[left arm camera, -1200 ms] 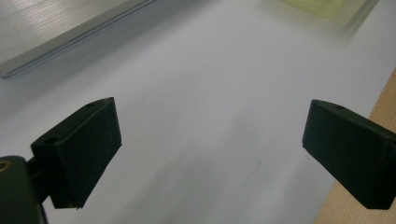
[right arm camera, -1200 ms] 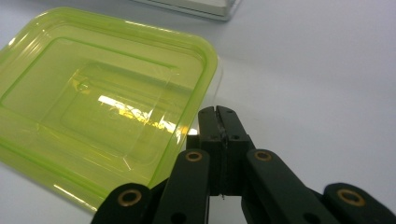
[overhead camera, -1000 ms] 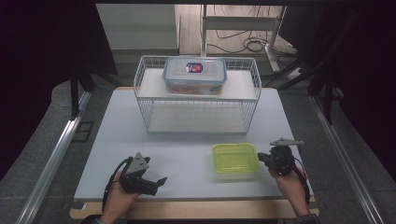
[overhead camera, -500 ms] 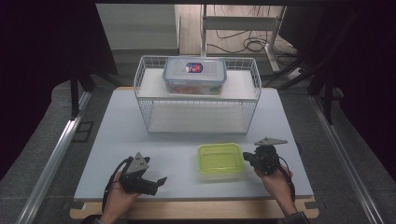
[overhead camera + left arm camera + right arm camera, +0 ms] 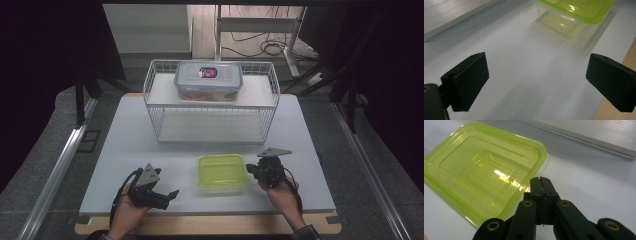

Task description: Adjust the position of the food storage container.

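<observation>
A yellow-green lidded plastic container (image 5: 221, 171) sits on the white table near the front edge, between the two hands. My right gripper (image 5: 251, 171) is shut, jaws pressed together with nothing between them, and its tip rests against the container's right rim (image 5: 534, 170). My left gripper (image 5: 172, 194) lies low at the front left, open and empty, pointing towards the container (image 5: 574, 15). In the left gripper view its two black pads (image 5: 466, 80) stand far apart over bare table.
A white wire basket (image 5: 212, 125) stands at the back middle. On its upper shelf sits a clear lidded box (image 5: 208, 80) with food inside. The table's wooden front edge (image 5: 210, 225) runs just under both hands.
My right gripper has slid to the left, and the green container has moved left along with it. The left gripper has stayed where it was.
</observation>
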### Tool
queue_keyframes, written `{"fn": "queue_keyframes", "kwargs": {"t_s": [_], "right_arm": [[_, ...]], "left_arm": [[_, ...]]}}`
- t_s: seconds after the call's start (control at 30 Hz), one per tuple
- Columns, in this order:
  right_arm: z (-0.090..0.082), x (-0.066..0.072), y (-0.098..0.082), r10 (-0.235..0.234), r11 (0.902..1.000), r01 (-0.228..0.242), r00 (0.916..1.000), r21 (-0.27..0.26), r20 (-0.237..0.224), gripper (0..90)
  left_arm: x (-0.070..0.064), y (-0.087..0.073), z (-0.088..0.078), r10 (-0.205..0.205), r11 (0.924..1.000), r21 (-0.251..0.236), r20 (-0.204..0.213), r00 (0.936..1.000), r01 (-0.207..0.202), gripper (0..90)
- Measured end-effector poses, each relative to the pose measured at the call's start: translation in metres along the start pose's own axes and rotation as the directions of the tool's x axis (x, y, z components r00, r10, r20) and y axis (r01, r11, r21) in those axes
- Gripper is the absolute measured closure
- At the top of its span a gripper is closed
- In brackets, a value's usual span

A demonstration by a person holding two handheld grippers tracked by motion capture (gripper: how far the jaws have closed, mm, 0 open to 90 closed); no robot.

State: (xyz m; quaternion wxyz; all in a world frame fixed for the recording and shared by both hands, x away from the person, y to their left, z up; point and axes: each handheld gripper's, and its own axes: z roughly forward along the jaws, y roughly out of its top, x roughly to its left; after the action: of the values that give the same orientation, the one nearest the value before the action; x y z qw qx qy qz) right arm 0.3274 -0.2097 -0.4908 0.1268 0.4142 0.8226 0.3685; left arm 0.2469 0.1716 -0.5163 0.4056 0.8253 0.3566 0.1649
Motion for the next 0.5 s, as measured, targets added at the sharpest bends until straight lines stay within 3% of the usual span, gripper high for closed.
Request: {"fn": "queue_keyframes", "kwargs": {"t_s": [0.13, 0.17, 0.2, 0.3, 0.5], "right_arm": [[0.002, 0.003, 0.001, -0.01, 0.9999, 0.01, 0.9999, 0.0, -0.004, 87.6], [0.0, 0.001, 0.001, -0.02, 0.9998, 0.02, 0.9998, -0.004, -0.001, 78.8], [0.0, 0.001, 0.001, -0.02, 0.9998, 0.02, 0.9998, -0.004, -0.001, 78.8], [-0.003, -0.005, 0.0, -0.031, 0.9995, 0.031, 0.9995, -0.006, 0.003, 57.8], [-0.008, -0.016, -0.002, -0.014, 0.9999, 0.014, 0.9999, -0.009, -0.003, 40.0]], "left_arm": [[0.0, 0.0, 0.0, 0.0, 1.0, 0.001, 0.0, 1.0, 0.0, 4.6], [0.0, 0.0, 0.0, -0.001, 1.0, 0.001, 0.0, 1.0, 0.001, 4.6], [0.0, 0.0, 0.0, -0.002, 1.0, 0.001, 0.0, 1.0, 0.002, 4.6], [0.0, -0.001, 0.0, -0.002, 1.0, 0.003, 0.001, 1.0, 0.002, 4.6], [0.0, 0.0, 0.0, 0.0, 1.0, 0.003, 0.0, 1.0, 0.0, 4.6]]}}
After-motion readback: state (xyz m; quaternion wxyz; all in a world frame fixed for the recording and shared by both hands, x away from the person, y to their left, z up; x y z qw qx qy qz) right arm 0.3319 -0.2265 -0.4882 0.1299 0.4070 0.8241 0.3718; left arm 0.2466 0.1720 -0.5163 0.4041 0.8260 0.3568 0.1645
